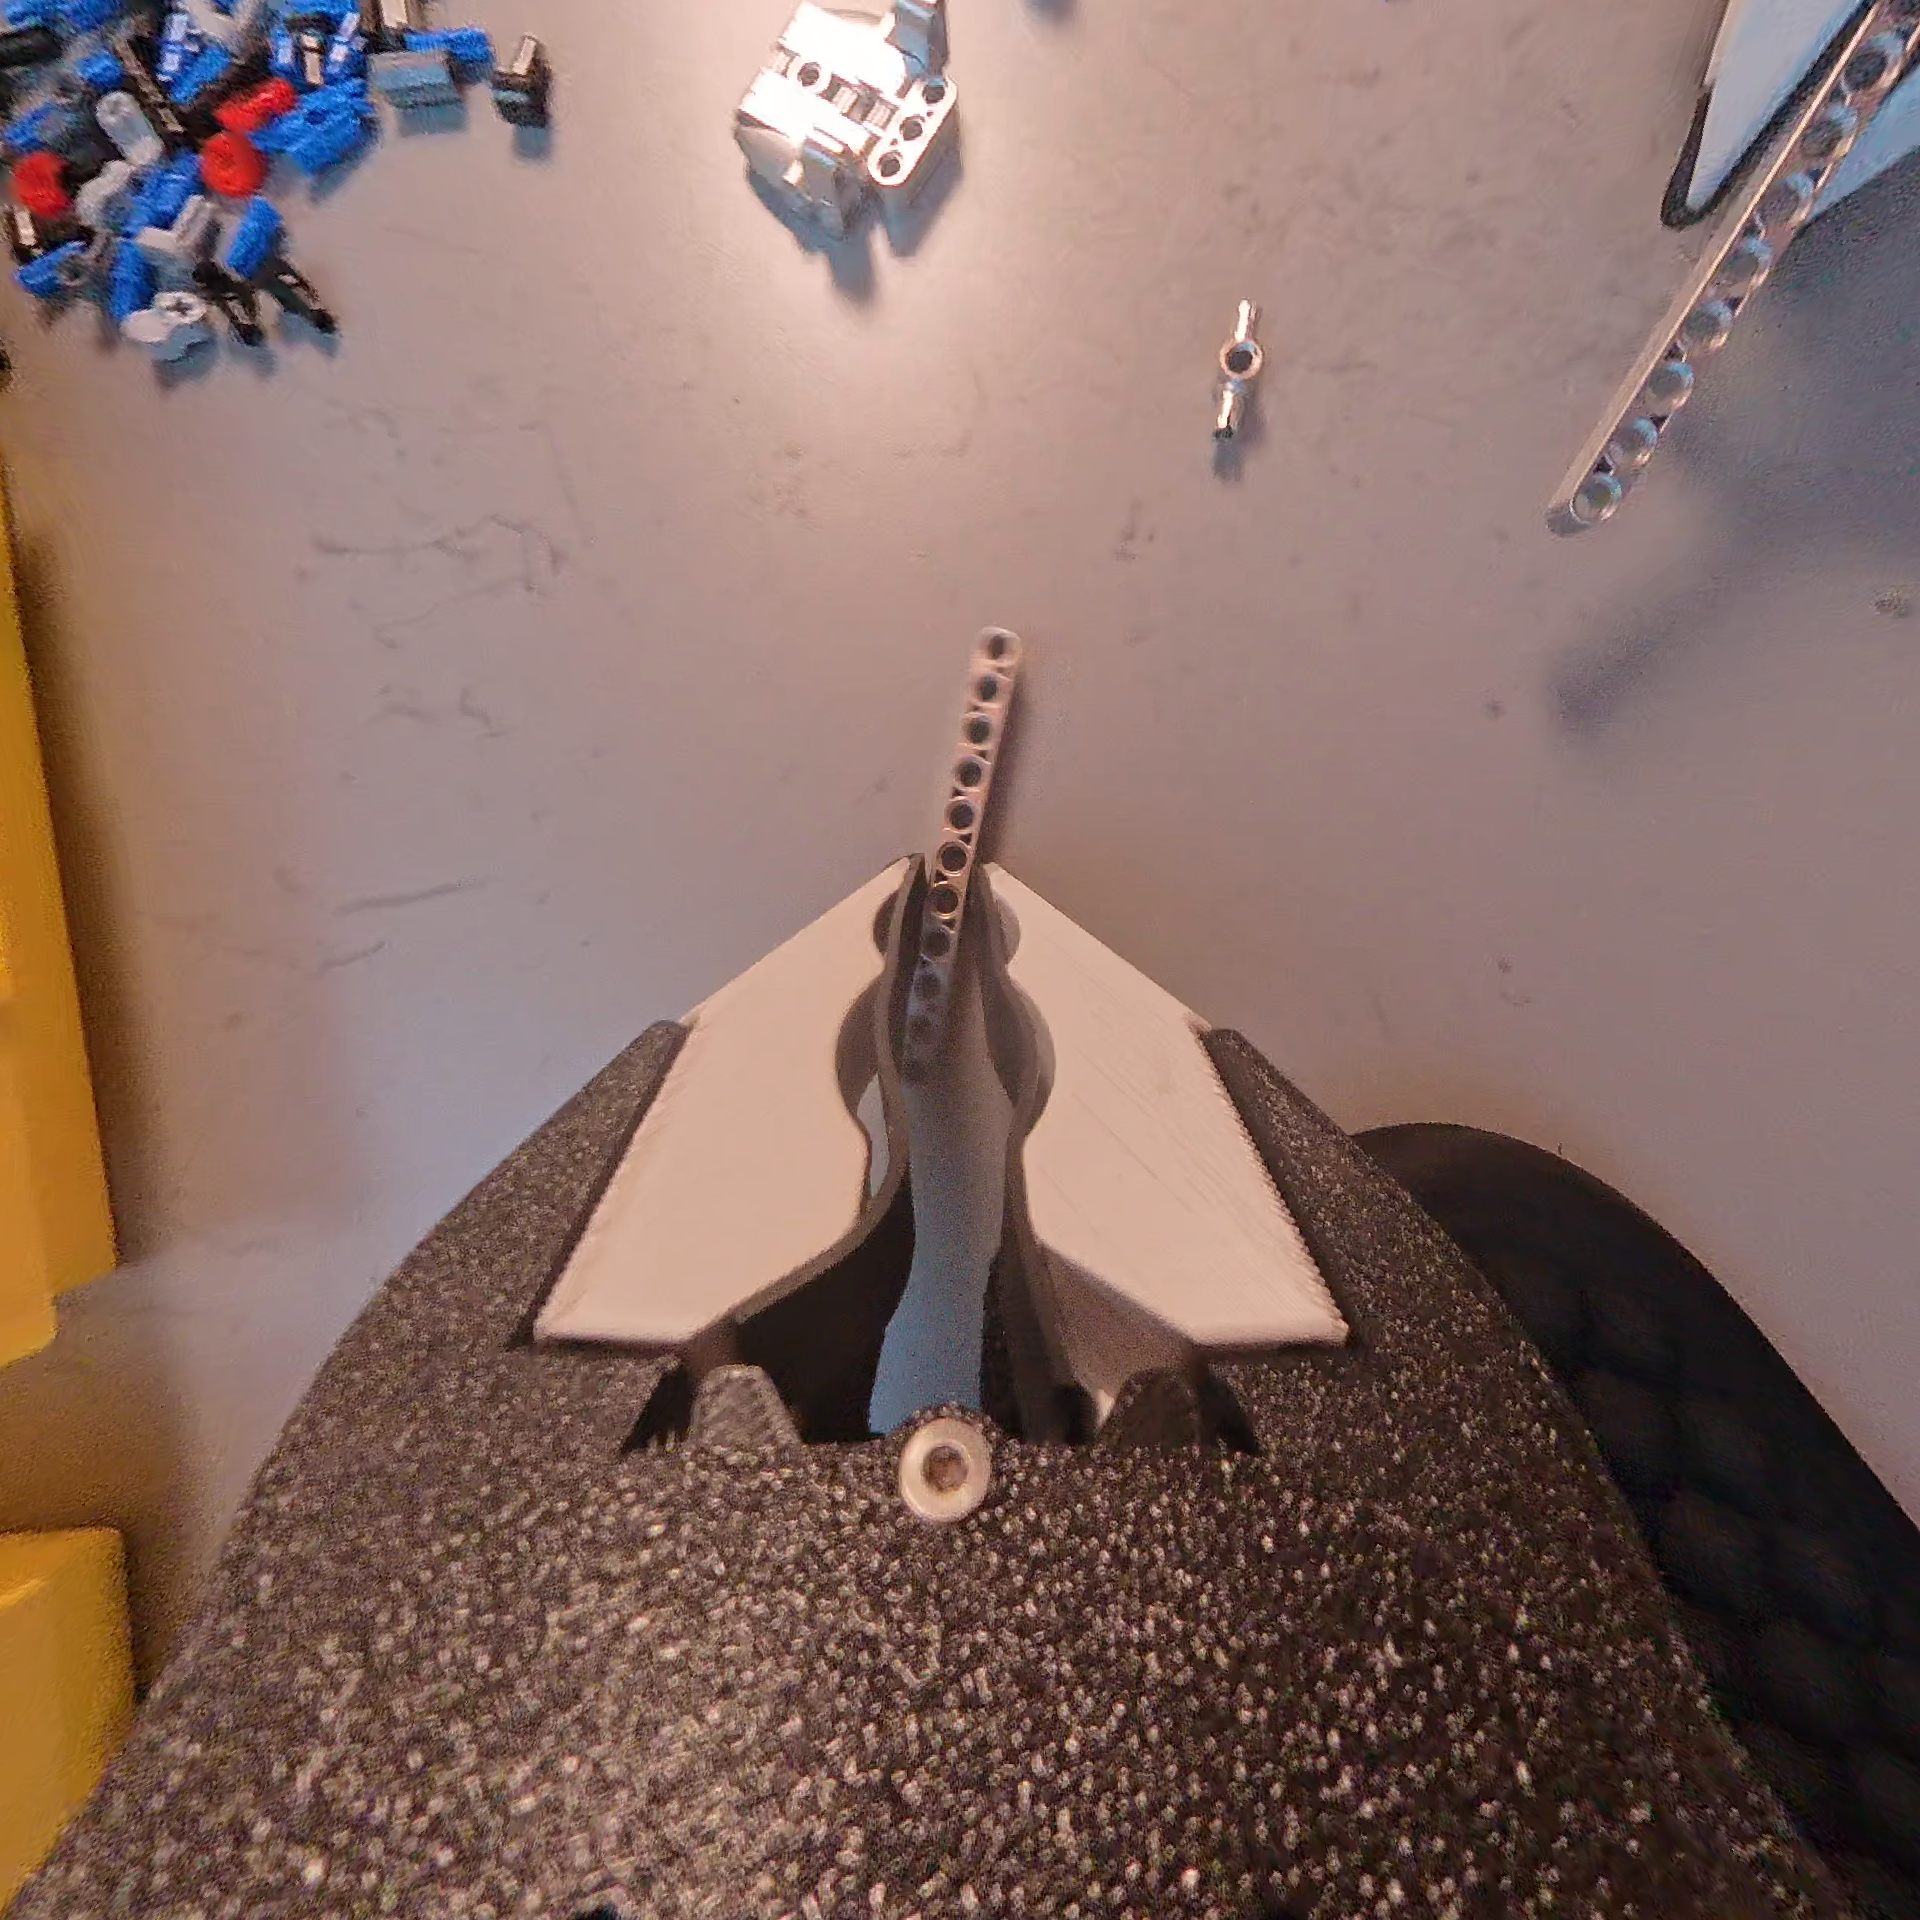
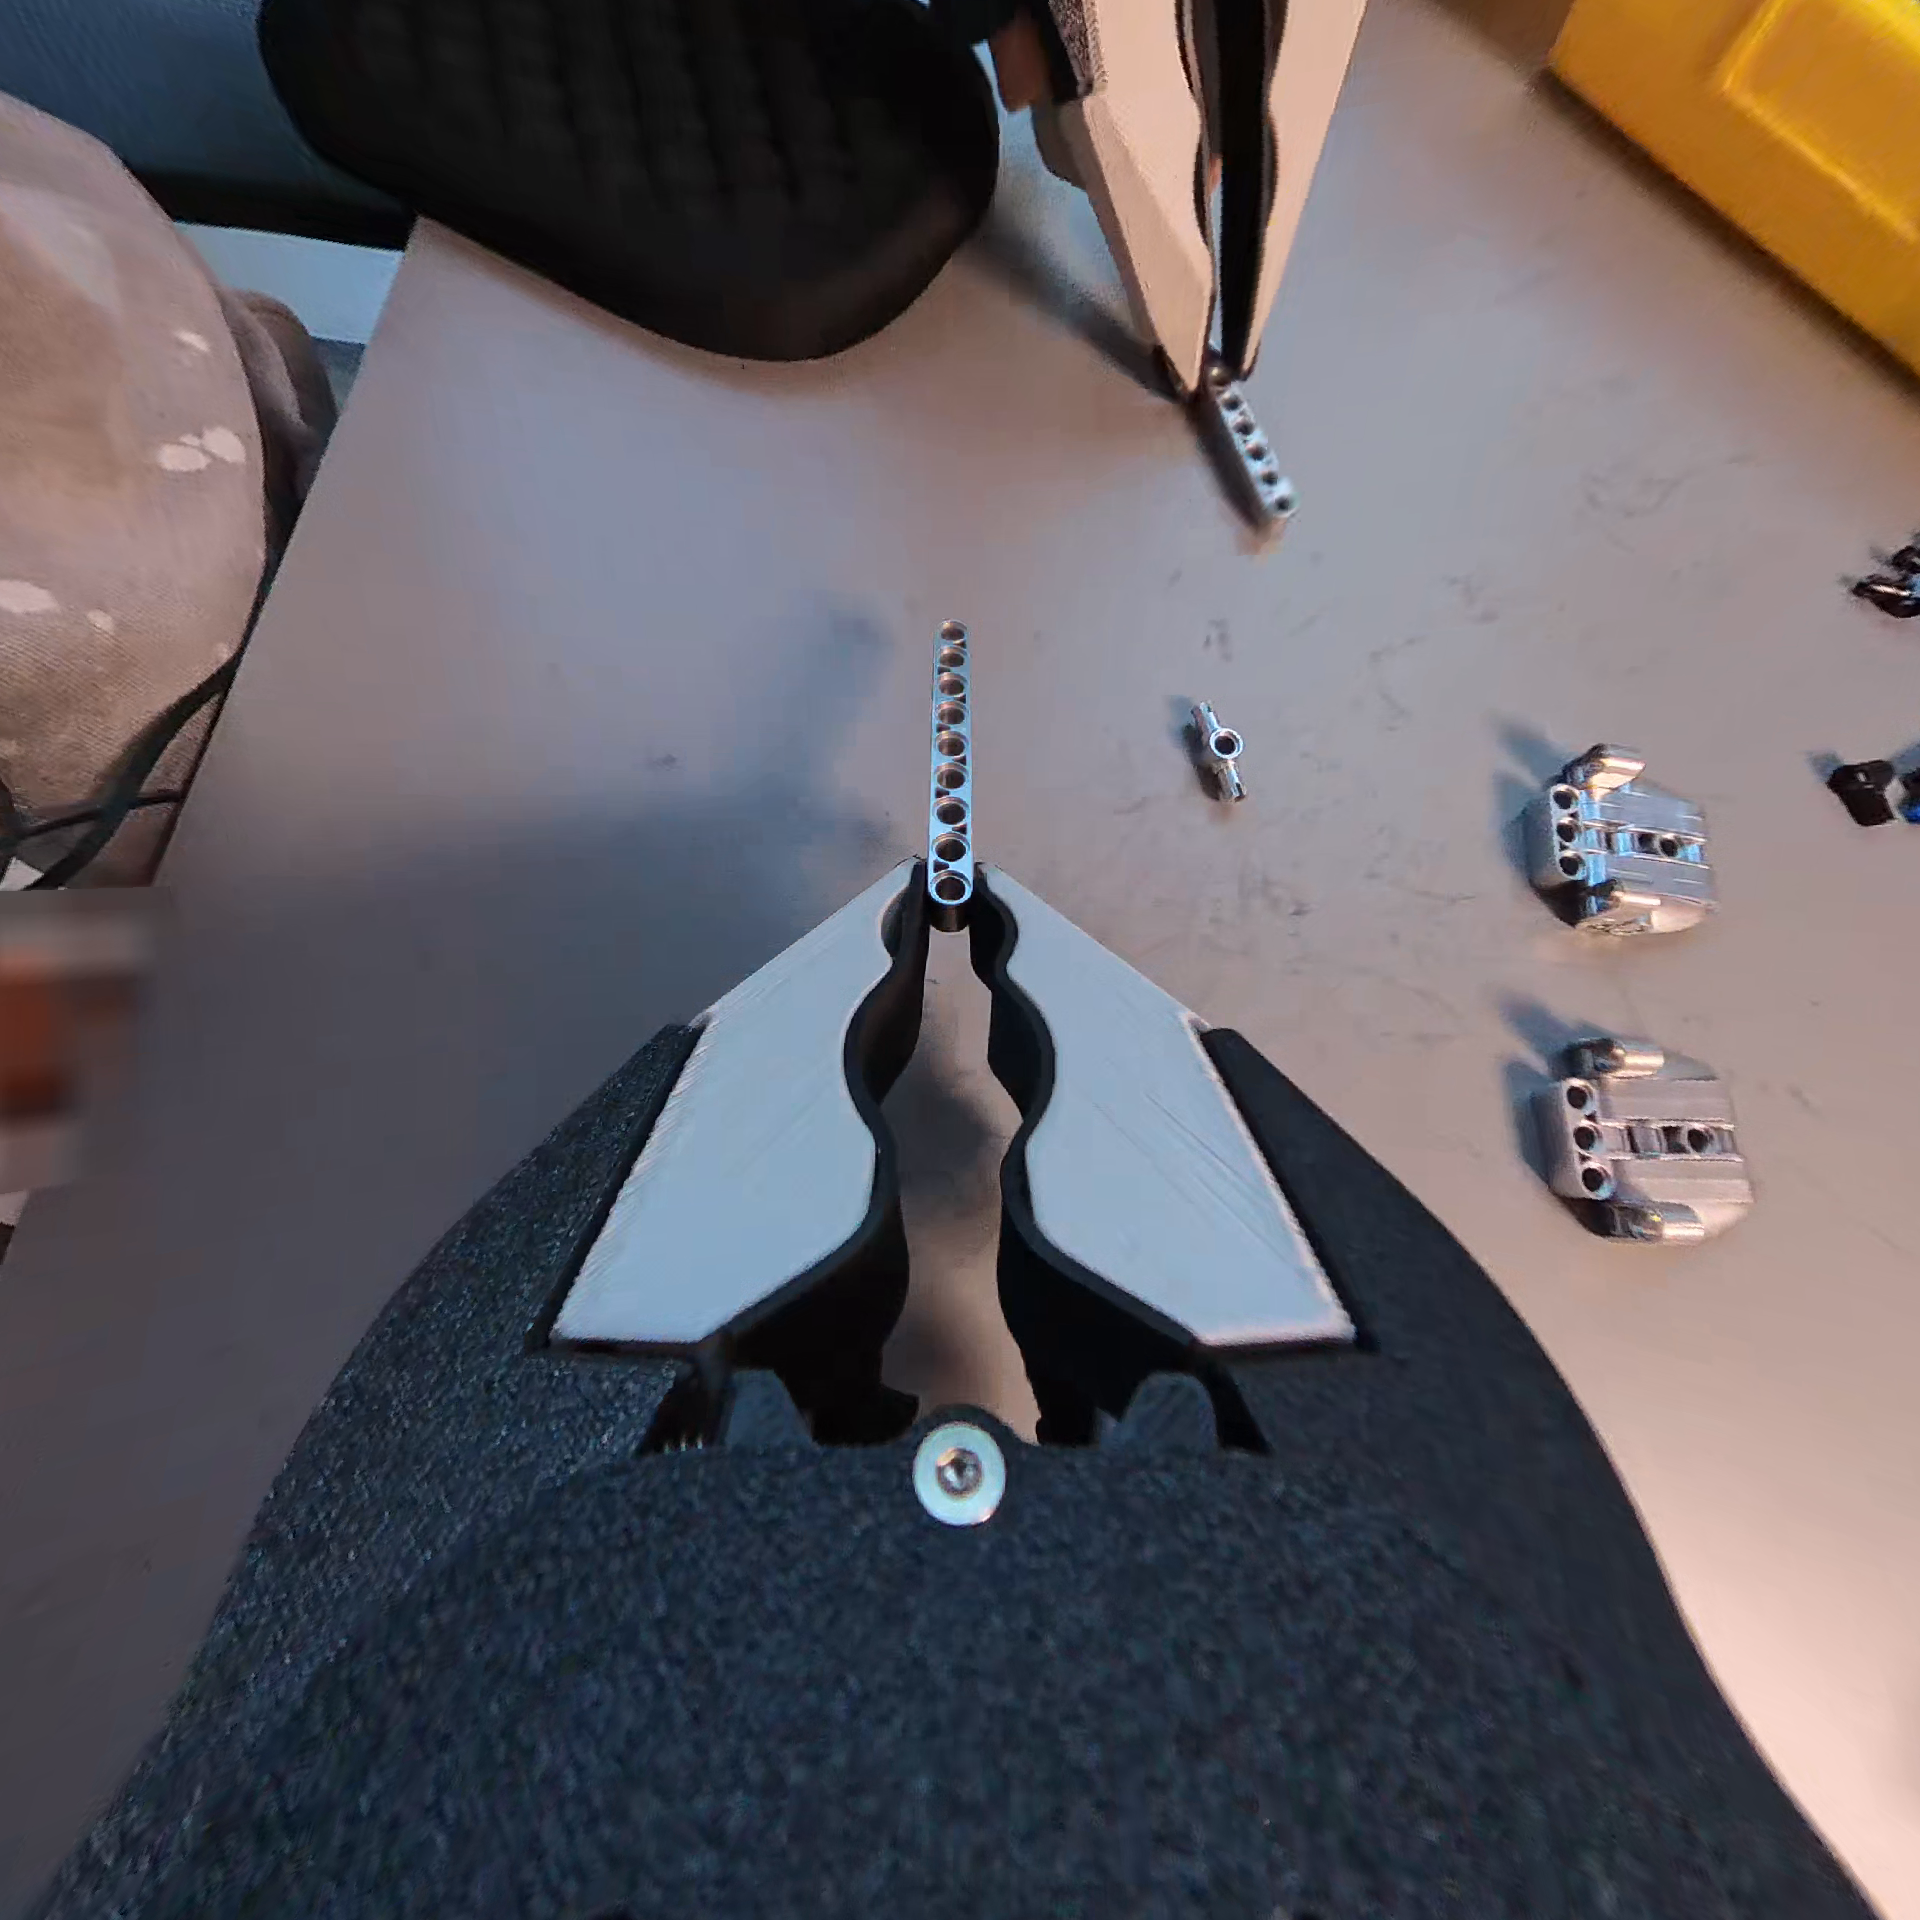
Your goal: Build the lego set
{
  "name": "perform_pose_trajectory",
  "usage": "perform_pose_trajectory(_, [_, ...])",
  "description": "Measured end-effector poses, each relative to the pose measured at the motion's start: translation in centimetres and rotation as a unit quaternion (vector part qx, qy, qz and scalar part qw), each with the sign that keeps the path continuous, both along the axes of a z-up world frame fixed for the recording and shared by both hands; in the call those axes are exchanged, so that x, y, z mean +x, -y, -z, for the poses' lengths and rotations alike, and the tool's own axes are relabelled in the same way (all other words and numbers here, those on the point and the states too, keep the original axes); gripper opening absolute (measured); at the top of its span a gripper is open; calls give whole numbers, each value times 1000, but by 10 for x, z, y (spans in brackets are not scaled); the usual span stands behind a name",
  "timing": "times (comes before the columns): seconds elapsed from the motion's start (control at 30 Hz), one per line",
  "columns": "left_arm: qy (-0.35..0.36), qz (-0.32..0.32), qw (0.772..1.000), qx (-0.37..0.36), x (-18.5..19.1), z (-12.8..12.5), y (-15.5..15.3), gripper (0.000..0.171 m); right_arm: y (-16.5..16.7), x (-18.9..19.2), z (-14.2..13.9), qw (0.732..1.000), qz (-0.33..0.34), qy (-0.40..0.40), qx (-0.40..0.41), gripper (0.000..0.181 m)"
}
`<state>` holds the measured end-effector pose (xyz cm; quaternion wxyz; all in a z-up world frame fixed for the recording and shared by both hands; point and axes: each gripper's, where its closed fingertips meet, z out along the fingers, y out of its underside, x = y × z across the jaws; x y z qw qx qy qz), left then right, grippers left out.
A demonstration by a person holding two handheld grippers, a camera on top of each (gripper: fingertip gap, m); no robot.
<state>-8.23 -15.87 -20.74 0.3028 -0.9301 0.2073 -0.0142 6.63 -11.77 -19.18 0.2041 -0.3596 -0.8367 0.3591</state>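
My left gripper (image 1: 954,875) is shut on a long grey beam with holes (image 1: 977,748). The beam sticks out forward past the fingertips, over the grey table (image 1: 520,727). My right gripper (image 2: 951,885) is shut on the near end of a second grey holed beam (image 2: 954,748), which also points forward. The left gripper (image 2: 1216,364) and its beam (image 2: 1255,452) show at the top of the right wrist view. The right gripper's beam (image 1: 1704,322) shows at the top right of the left wrist view. A small grey connector pin (image 1: 1236,364) (image 2: 1221,750) lies between the two beams.
Two grey panel pieces (image 2: 1616,842) (image 2: 1642,1143) lie to the right, one also in the left wrist view (image 1: 847,125). A pile of blue, red and black small parts (image 1: 177,156) lies at the far left. A yellow bin (image 1: 42,935) (image 2: 1766,156) and a black mesh object (image 2: 623,156) border the table. There is about 15 cm between the tips of the two grippers. About 7 cm separates my right fingertips from the small grey connector pin (image 2: 1221,750). The left camera catches it too, in the left wrist view (image 1: 1255,352).
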Motion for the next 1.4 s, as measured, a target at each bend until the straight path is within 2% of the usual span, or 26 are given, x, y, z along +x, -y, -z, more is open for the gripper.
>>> perform_pose_trajectory(0.07, [3, 25, 1000, -2, 10, -2, -5, 6, -1, 1, 4, 1000, 3, 12, 11, 5])
perform_pose_trajectory(0.13, [48, 59, 997, 12, 39, -12, -12, 5, -1, 2, 9, 1000, 2, 21, 21, 5])
perform_pose_trajectory(0.2, [63, 96, 993, 19, 70, -17, -20, 5, 1, 1, 11, 999, 2, 21, 30, 5])
perform_pose_trajectory(0.3, [57, 156, 986, 12, 110, -11, -31, 5, 0, 1, 14, 998, 1, 25, 49, 5])
perform_pose_trajectory(0.4, [58, 188, 980, -1, 132, -3, -40, 6, -5, 10, 15, 997, 3, 42, 61, 11])
perform_pose_trajectory(0.53, [74, 198, 977, 9, 137, -7, -44, 12, -17, 29, 9, 997, 26, 58, 40, 21])
perform_pose_trajectory(0.63, [113, 174, 978, 27, 121, -24, -42, 15, -27, 37, 2, 997, 51, 39, 32, 23])
perform_pose_trajectory(0.7, [137, 155, 978, 23, 112, -31, -34, 18, -32, 34, 0, 997, 67, 20, 34, 32])
perform_pose_trajectory(0.83, [128, 136, 982, -5, 119, -22, -11, 43, -29, 19, 8, 997, 66, 17, 45, 56])
perform_pose_trajectory(0.9, [118, 130, 985, -2, 130, -13, -7, 47, -23, 12, 13, 997, 50, 23, 48, 56])
perform_pose_trajectory(0.97, [105, 116, 987, 18, 136, -6, -11, 45, -20, 7, 14, 998, 43, 27, 44, 46])
perform_pose_trajectory(1.07, [75, 105, 991, 23, 132, 0, -15, 29, -17, 6, 14, 998, 29, 31, 46, 24])
perform_pose_trajectory(1.1, [72, 108, 991, 23, 132, 0, -16, 18, -17, 6, 15, 998, 28, 28, 52, 19])
perform_pose_trajectory(1.27, [74, 120, 990, 20, 134, 0, -17, 14, -16, 7, 14, 998, 37, 22, 53, 17])
perform_pose_trajectory(1.4, [69, 117, 990, 24, 131, 0, -19, 19, -16, 10, 14, 998, 36, 21, 55, 17])
